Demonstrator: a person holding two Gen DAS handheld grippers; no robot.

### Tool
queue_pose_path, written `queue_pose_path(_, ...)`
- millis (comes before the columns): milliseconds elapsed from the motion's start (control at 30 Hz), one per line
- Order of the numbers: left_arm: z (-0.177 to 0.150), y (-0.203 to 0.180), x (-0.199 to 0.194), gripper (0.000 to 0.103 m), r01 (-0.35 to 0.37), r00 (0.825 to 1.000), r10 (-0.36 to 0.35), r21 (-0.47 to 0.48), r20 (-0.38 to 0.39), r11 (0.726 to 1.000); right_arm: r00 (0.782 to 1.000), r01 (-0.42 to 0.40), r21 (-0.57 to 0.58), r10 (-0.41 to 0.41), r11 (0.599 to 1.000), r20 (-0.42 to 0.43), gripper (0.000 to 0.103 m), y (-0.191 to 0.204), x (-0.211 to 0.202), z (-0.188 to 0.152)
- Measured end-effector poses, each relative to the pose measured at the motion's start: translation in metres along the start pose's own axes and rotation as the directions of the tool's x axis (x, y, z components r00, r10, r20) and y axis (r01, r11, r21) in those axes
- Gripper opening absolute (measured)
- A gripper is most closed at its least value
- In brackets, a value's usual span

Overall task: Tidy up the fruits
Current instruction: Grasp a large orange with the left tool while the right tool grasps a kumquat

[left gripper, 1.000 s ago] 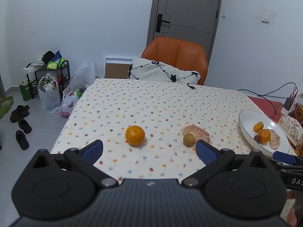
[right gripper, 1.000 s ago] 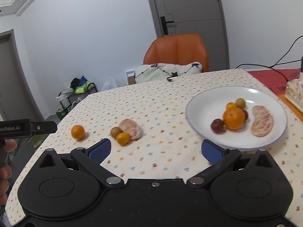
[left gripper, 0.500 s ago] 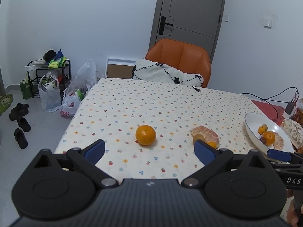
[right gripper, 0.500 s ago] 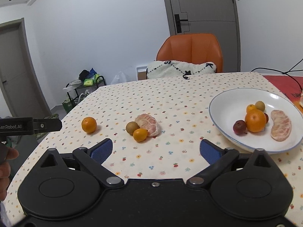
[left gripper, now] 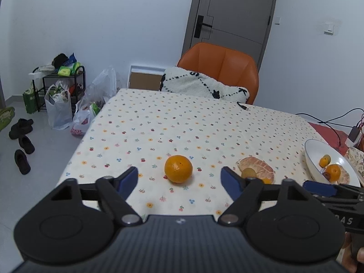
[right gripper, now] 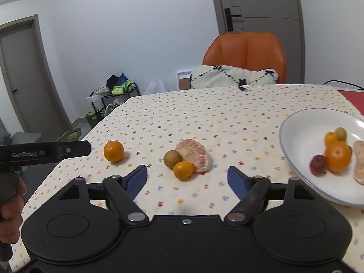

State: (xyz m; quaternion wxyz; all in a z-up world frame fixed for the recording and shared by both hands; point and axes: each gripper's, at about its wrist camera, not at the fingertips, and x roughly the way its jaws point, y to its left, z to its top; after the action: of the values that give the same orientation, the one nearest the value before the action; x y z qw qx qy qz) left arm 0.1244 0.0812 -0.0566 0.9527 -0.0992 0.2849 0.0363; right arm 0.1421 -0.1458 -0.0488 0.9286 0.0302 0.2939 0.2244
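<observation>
On the dotted surface (left gripper: 182, 125) we see an orange (left gripper: 178, 169) lying free between our left tongs (left gripper: 179, 178), closing on nothing. Our right tongs (right gripper: 187, 178), also closing empty, face three fruits (right gripper: 188, 158) beside the plate (right gripper: 295, 122).

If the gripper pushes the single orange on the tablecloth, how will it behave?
The orange looks round, so it would probably roll. It sits alone on the flat tablecloth, with nothing close to stop it. Its peel seems whole, so it is likely firm.
</observation>
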Motion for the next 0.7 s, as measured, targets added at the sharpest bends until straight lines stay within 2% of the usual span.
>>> queue_pose_path(133,0.001,0.003,0.013,0.067,-0.009,1.0,0.009,-0.012,-0.011,1.0,0.999,-0.019,0.009,0.019,1.0,-0.029,0.056,0.0,0.016,0.002)
queue_pose_path(267,0.001,0.004,0.027,0.062,-0.011,0.999,0.01,-0.021,-0.033,1.0,0.998,-0.024,0.022,0.025,0.999,-0.054,0.049,-0.001,0.029,0.001)
queue_pose_path(633,0.0,0.002,0.057,0.061,-0.007,0.998,0.006,-0.017,-0.068,1.0,0.995,-0.036,0.035,0.039,0.999,-0.094,0.04,-0.001,0.053,0.001)
queue_pose_path(700,0.0,0.002,0.062,0.057,-0.009,0.997,0.007,-0.019,-0.075,1.0,0.995,-0.032,0.036,0.035,0.999,-0.092,0.038,-0.002,0.055,0.001)
